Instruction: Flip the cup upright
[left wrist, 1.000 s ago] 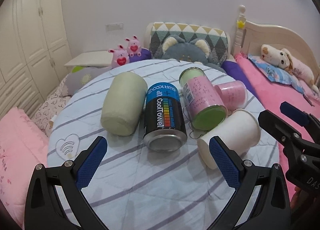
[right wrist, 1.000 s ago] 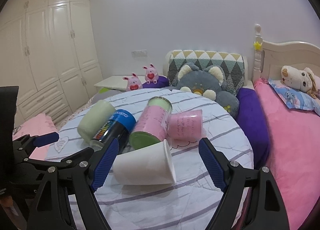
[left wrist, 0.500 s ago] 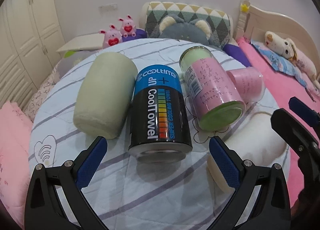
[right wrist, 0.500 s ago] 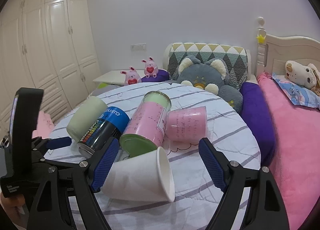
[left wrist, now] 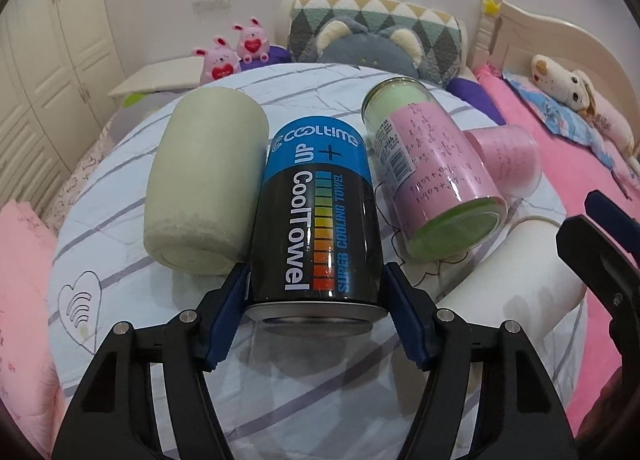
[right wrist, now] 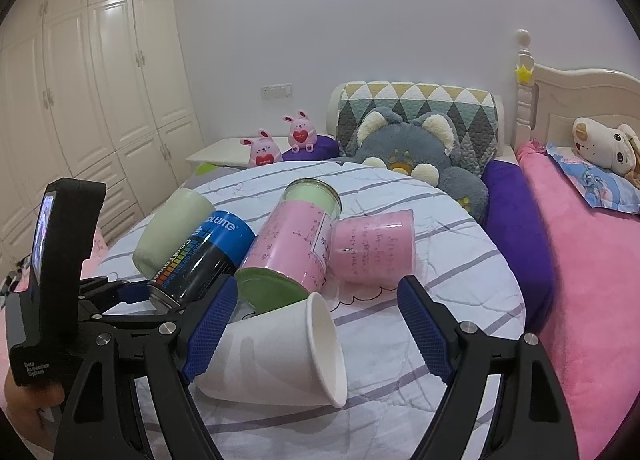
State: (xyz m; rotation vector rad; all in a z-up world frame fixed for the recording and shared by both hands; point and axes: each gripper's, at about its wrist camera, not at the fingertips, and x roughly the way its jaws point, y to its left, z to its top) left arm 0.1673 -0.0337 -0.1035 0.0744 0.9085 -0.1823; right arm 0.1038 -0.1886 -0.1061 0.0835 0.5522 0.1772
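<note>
Several containers lie on their sides on the round table [left wrist: 120, 188]. A black and blue CoolTowel can [left wrist: 316, 220] lies in the middle, and my left gripper [left wrist: 314, 316] is shut on its near end. A white paper cup [right wrist: 280, 352] lies on its side with its mouth to the right, between the open jaws of my right gripper [right wrist: 316, 324]. It also shows in the left wrist view [left wrist: 508, 280]. The left finger [right wrist: 208, 324] of the right gripper is beside the cup's wall.
A pale green cup [left wrist: 204, 184] lies left of the can. A pink-labelled jar [left wrist: 432, 180] and a pink cup [left wrist: 506, 158] lie to its right. A grey plush [right wrist: 416, 148] and a patterned cushion sit behind the table. A pink bed [right wrist: 592, 280] is at the right.
My left gripper moved forward to the CoolTowel can and closed on its near end. My right gripper moved closer to the white paper cup and stayed open.
</note>
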